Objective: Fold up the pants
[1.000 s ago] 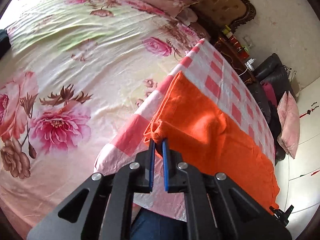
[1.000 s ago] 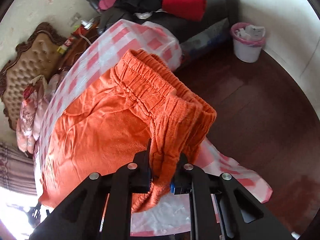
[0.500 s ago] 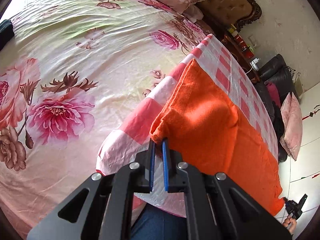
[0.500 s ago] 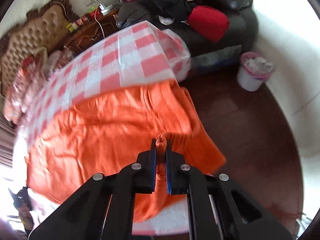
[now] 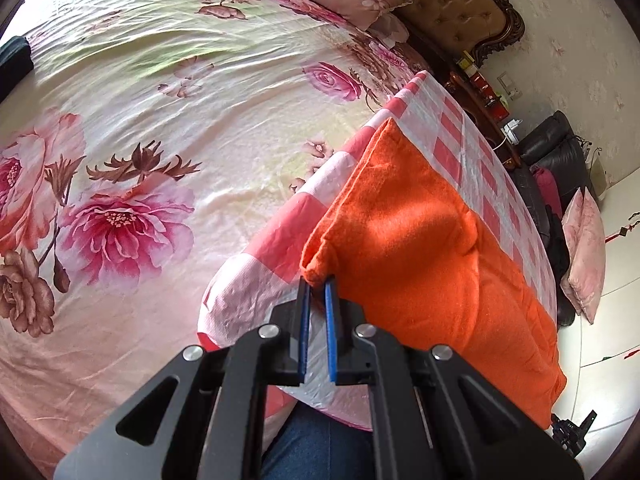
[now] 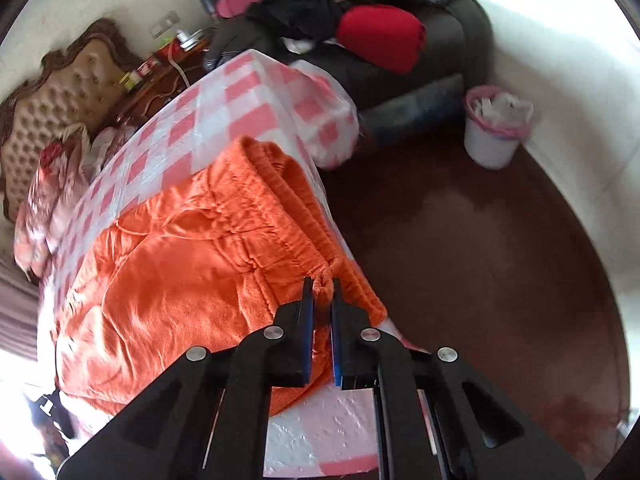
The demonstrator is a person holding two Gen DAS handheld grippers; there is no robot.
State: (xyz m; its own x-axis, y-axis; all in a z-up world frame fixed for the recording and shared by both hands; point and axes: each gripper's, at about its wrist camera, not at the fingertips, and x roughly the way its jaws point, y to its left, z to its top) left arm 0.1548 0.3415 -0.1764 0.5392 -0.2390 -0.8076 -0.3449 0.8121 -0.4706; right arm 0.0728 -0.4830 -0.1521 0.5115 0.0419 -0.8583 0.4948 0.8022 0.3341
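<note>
Orange pants [image 5: 420, 248] lie spread on a table covered with a pink-and-white checked cloth [image 5: 272, 248]. My left gripper [image 5: 316, 284] is shut on the near corner of the leg hem, pinching a small bunch of fabric. In the right wrist view the pants [image 6: 180, 272] show their gathered elastic waistband [image 6: 280, 204] along the table's right edge. My right gripper [image 6: 323, 285] is shut on a bunched bit of the waistband's near corner. The checked cloth [image 6: 240, 100] stretches away behind the pants.
A bed with a floral sheet [image 5: 140, 140] lies left of the table. A tufted headboard [image 6: 60, 96], a cluttered dark sofa [image 6: 400, 40] and a lined waste bin [image 6: 496, 132] stand beyond on a dark wooden floor [image 6: 480, 280]. A person's blue-jeaned leg [image 5: 316, 440] is below the left gripper.
The right gripper closed tightly on the waistband corner and swung about; the waistband, raised and draped a second ago, now lies flat along the table edge. The left gripper keeps its hold, barely shifted.
</note>
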